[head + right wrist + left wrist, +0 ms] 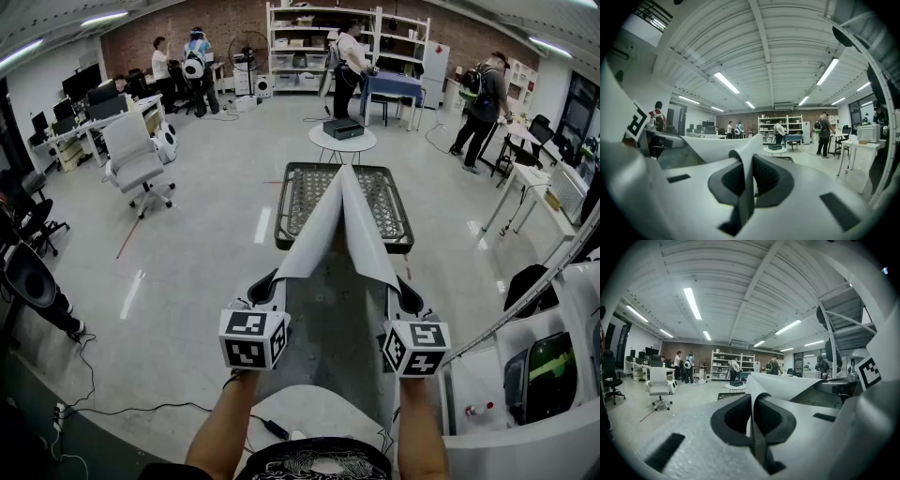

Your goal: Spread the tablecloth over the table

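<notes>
a smooth, pale grey tablecloth [323, 230] is pinched in the closed jaws of the left gripper [274, 281] and the right gripper [405, 291] at the lower middle of the frame, and its two edges are drawn up in stiff folds to a peak seen against a rectangular mesh-topped counter [298, 202] of dark metal at the centre. that counter is set on a glossy grey floor [187, 281] in a large room closed at the top by a brick wall [234, 28] and white shelves [309, 47]. a flat black box [343, 128] is carried on a round white counter [342, 143] just beyond it.
</notes>
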